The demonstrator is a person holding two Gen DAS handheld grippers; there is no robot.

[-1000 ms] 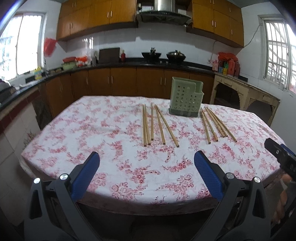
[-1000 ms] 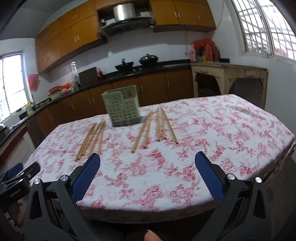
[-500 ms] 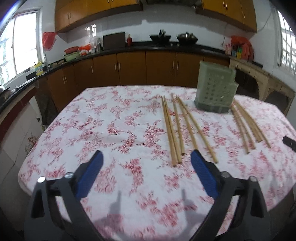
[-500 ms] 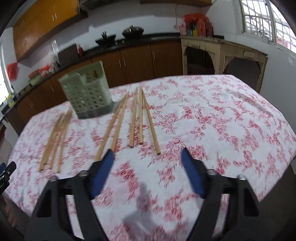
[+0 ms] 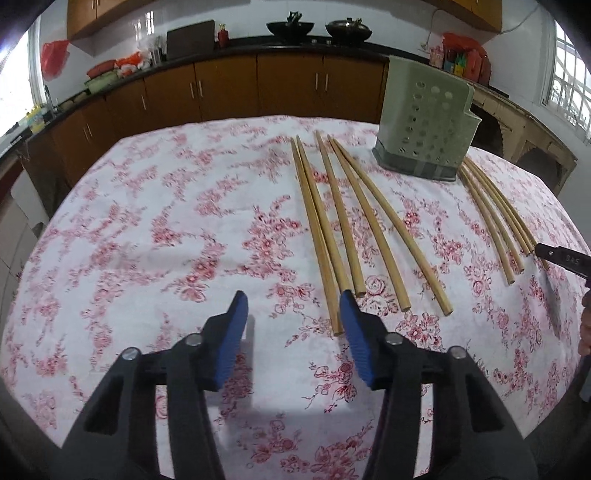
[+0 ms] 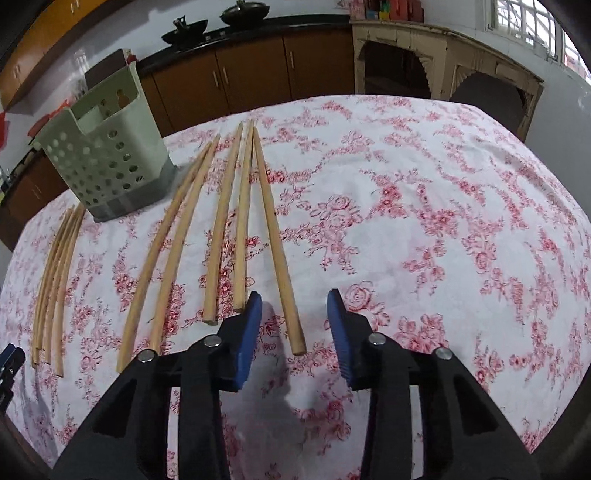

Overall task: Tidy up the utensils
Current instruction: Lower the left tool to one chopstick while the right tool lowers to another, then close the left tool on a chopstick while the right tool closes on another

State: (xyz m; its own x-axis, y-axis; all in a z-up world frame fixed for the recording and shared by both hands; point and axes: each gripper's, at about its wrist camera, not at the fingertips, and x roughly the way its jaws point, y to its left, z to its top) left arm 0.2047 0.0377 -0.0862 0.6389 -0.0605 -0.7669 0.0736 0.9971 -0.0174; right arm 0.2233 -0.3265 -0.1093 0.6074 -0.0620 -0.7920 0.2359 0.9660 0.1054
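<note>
Chopsticks (image 5: 334,225) lie on the floral tablecloth (image 5: 166,229) in a wood-cabinet kitchen; left gripper (image 5: 291,312) and right gripper (image 6: 294,308) gape empty.

Home kitchen: wooden cabinets (image 5: 229,88), woks (image 5: 290,27) on dark counter (image 5: 332,46), floral tablecloth (image 5: 166,229).

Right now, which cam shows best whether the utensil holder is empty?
The right wrist view: it looks down past the green utensil holder's stepped rim into its open top, though the bottom stays hidden. The left wrist view shows only the holder's perforated outer wall, nothing of the interior.
</note>
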